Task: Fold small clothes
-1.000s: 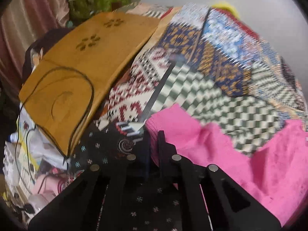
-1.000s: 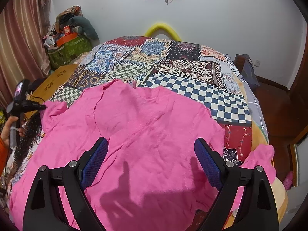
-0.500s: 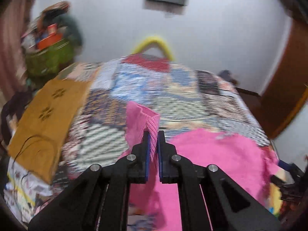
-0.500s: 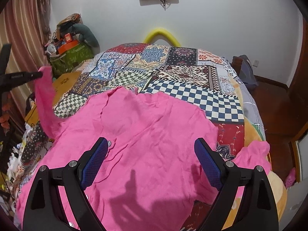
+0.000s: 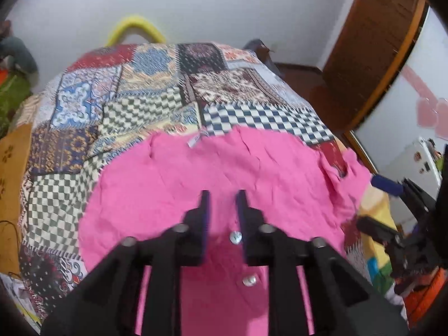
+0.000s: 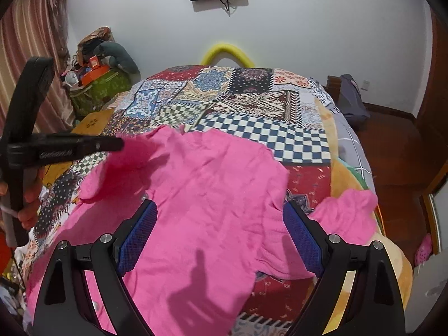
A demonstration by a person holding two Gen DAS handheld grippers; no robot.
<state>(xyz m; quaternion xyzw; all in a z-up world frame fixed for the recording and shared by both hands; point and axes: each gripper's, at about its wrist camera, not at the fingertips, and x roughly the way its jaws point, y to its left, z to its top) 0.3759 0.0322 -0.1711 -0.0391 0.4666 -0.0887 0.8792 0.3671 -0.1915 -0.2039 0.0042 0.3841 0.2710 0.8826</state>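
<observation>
A pink button-up shirt lies spread on the patchwork bedspread, its left side folded in over the body. It also shows in the right wrist view. My left gripper hovers over the shirt's middle, jaws a little apart with nothing between them. My right gripper is wide open above the shirt's lower half, empty. The left gripper shows from the side at the left of the right wrist view. A pink sleeve lies out to the right.
The bedspread covers a bed with a yellow headboard arc. A yellow-brown mat and clutter lie off the left bed edge. A wooden door stands right. A green bag sits in the far left corner.
My left gripper lifted the shirt's left sleeve, carried it right over the body, then let it go and opened slightly. The right gripper stayed open, barely moving.
</observation>
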